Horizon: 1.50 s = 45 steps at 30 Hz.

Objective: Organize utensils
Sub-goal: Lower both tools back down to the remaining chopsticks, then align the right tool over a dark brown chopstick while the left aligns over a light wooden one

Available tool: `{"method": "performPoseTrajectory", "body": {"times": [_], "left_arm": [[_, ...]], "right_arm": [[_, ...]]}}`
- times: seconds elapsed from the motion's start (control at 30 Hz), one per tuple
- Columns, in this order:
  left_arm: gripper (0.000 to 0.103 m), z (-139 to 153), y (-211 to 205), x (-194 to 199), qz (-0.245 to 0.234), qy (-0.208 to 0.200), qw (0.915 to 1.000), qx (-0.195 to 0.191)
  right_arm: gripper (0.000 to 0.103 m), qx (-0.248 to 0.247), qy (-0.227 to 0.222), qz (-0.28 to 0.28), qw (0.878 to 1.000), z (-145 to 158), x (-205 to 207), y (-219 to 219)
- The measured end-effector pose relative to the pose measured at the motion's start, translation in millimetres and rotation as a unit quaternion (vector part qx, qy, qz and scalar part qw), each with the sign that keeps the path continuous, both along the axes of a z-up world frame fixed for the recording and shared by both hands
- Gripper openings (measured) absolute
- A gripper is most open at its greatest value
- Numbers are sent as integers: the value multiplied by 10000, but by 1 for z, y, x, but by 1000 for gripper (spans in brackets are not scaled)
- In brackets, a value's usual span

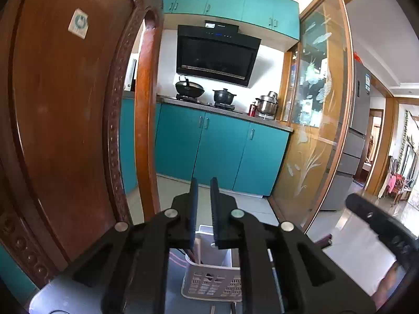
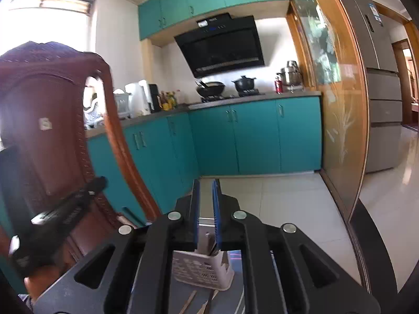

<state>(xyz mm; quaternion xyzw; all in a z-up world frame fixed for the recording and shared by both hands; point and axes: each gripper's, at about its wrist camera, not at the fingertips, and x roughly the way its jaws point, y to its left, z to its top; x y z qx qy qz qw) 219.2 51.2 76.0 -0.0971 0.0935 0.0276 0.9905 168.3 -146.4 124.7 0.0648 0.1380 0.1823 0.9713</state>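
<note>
Holder upright; chopsticks inside stand near vertical, tips up. Left gripper and right gripper: jaws narrowly apart, empty.

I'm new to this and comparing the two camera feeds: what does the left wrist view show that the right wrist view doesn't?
Only the left wrist view shows the right gripper's body at its edge.

Only the right wrist view shows the window, the white kettle and loose utensils lying before the basket.

Both show the white utensil basket below slightly parted fingers, the wooden chair, range hood, wok and black pot.
</note>
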Motion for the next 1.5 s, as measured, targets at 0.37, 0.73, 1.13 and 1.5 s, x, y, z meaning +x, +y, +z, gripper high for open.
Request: {"method": "performPoseTrajectory", "body": {"times": [0.37,0.73,1.13,1.5], "left_arm": [[14,-62,-18,-58,108,115,9988,472],[23,-167,-9,5,-688,2719,9598,-47],[38,-189,-33,9,-792,3071,9470,513],[39,-202,-42,19,-879,3326,9375,527]], "right_arm": [[10,-836,1886,927,9741,-120,-8,14],[25,-1164,3790,1025,9123,-228,24,50],[6,-1158,3866,211,9147,-225,32,7],[15,-478,3847,557,9201,-229,50,17]]}}
